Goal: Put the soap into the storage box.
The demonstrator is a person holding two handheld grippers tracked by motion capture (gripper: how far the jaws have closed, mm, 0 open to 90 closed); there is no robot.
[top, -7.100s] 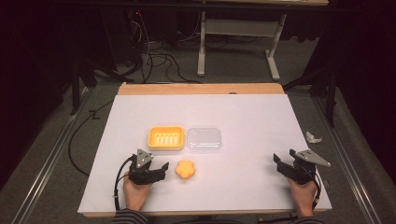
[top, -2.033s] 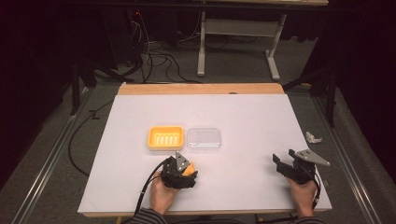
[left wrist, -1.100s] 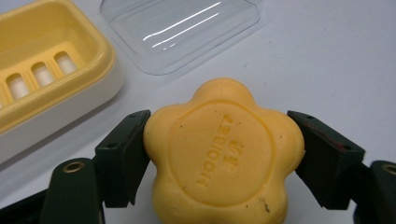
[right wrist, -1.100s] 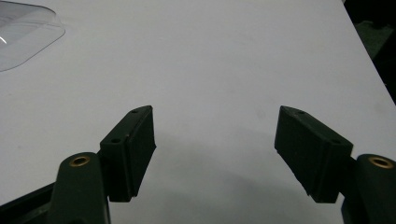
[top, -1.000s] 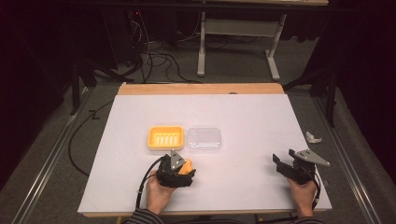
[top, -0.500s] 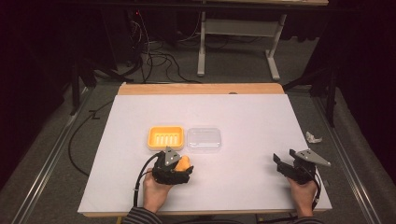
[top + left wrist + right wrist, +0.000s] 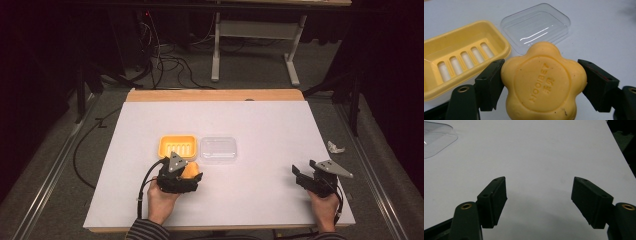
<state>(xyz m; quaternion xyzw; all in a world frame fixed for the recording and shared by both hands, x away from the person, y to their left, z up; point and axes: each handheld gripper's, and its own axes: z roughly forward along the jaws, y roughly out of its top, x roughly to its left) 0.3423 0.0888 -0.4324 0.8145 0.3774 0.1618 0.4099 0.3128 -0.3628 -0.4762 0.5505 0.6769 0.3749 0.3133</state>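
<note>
Near the front edge of the white surface (image 7: 260, 115), the left tool (image 7: 541, 90) grips a flower-shaped soap (image 7: 543, 82) between both jaws. Its yellow dish (image 7: 456, 58) lies just beyond and left, long axis running left-right, likely the next stop. Far right, the right tool (image 7: 539, 202) gapes wide, empty.

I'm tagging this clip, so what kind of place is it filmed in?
Probably a lab or recording workspace: a white-covered table in a dark room, loose cables on the floor, and a metal stand behind.

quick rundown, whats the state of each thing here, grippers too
left gripper: shut on the soap
soap: held between the jaws, stamped face up
yellow soap dish: empty, open side up
clear lid: off the dish, flat on the table beside it
right gripper: open, holding nothing
</note>
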